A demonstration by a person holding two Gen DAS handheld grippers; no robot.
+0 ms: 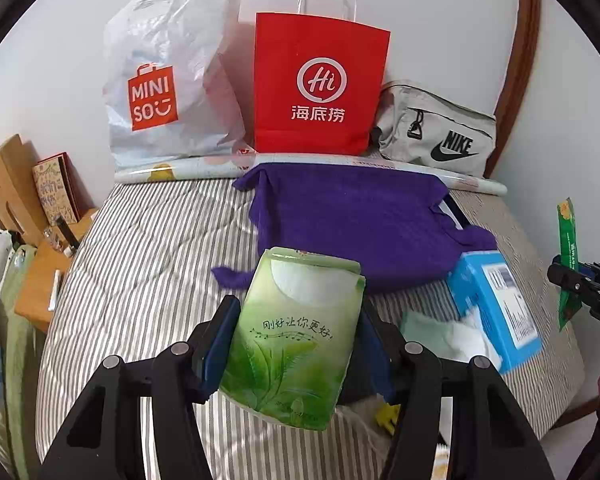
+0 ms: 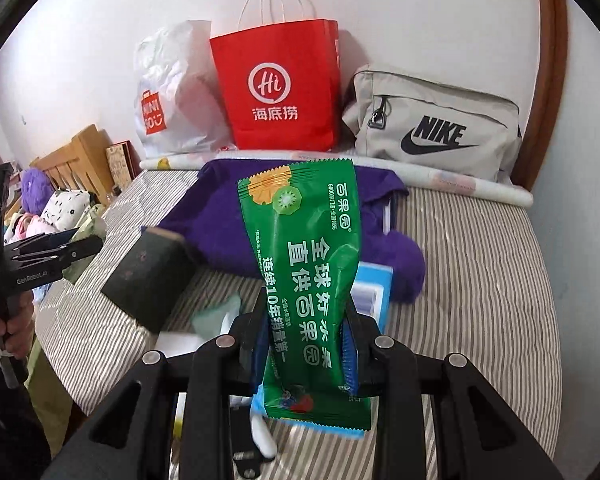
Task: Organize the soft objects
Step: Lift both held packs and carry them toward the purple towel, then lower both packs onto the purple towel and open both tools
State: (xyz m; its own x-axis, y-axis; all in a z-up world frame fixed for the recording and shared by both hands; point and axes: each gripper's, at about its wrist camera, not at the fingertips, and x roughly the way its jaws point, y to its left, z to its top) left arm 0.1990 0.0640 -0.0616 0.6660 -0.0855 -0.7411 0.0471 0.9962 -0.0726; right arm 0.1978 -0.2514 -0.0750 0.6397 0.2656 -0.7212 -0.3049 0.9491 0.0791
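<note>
1. Presently, left gripper (image 1: 296, 340): pinching green tissue pack (image 1: 296, 336), frame centre.
2. Right gripper (image 2: 306, 344): clamped on green wet-wipe sachet (image 2: 304, 272), centre.
3. Handling: grip gently, carry level toward red paper bag (image 1: 320, 88), upper centre.

Left gripper (image 1: 296, 344): black linkage arms, silver round rivets, blue finger pads.
Right gripper (image 2: 306, 344): black arms, silver rivets, blue ridged pads.
Marking: white "GenRobot.AI" lettering on the black side.

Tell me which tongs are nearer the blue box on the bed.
Right. The right tongs, shut on the green sachet, hang just over the blue box. The left tongs, gripping the tissue pack, sit further off to its side.
</note>
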